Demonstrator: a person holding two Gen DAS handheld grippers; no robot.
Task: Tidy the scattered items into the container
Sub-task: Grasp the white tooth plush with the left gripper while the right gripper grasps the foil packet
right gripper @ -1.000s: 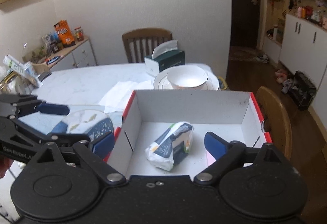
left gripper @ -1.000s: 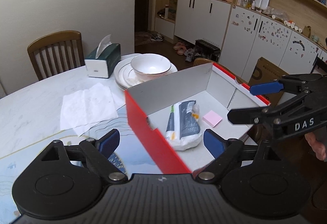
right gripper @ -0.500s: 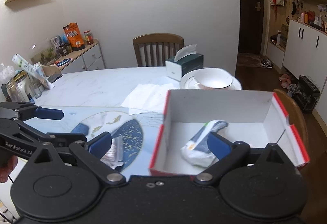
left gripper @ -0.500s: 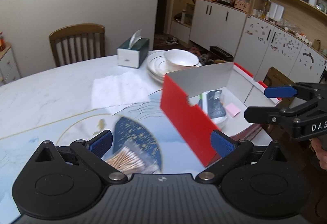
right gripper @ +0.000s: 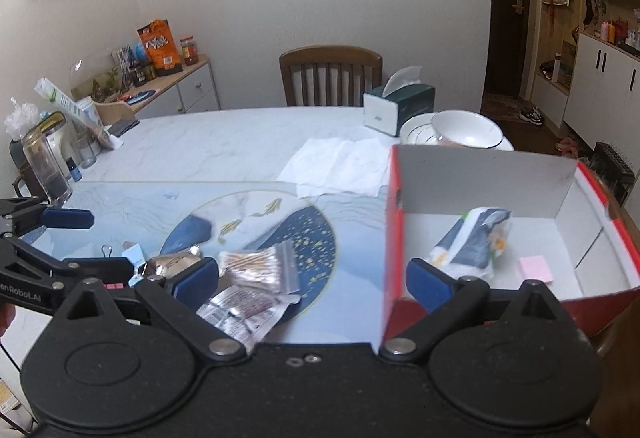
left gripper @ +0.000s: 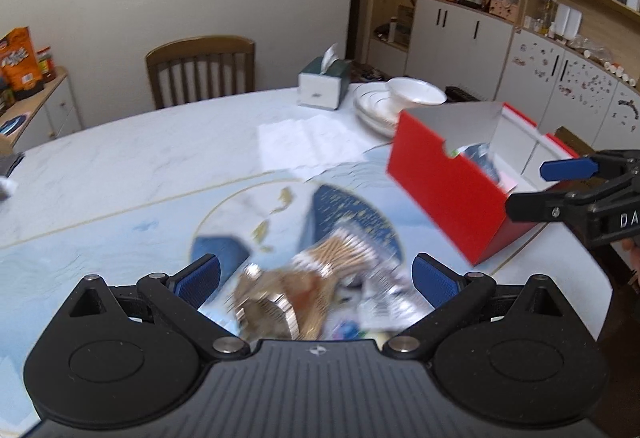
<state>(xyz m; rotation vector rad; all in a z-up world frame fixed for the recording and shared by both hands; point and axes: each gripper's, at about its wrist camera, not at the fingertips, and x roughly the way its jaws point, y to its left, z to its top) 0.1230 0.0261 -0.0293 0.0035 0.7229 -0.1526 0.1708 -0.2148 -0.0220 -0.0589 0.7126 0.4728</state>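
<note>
Up front in the left wrist view, the left gripper (left gripper: 316, 278) has its jaws wide apart, recently opening, clamped on nothing; below them lies a blurred heap, a swab bag (left gripper: 344, 248) and foil packets hard to make out. A red box (left gripper: 448, 190) stands near the table's (left gripper: 120, 166) right edge, its contents mostly hidden by its wall. The right gripper (left gripper: 552, 186), cut off, reads "DA"

Next, the right wrist view: the right gripper's jaws also stand apart, empty. The box holds a wipes pack (right gripper: 472, 242) and a pink pad (right gripper: 534, 268). Left of it lie the swab bag, a foil sachet (right gripper: 244, 310), a binder clip (right gripper: 106, 250). The left gripper reads "enRobot.AI"
</note>
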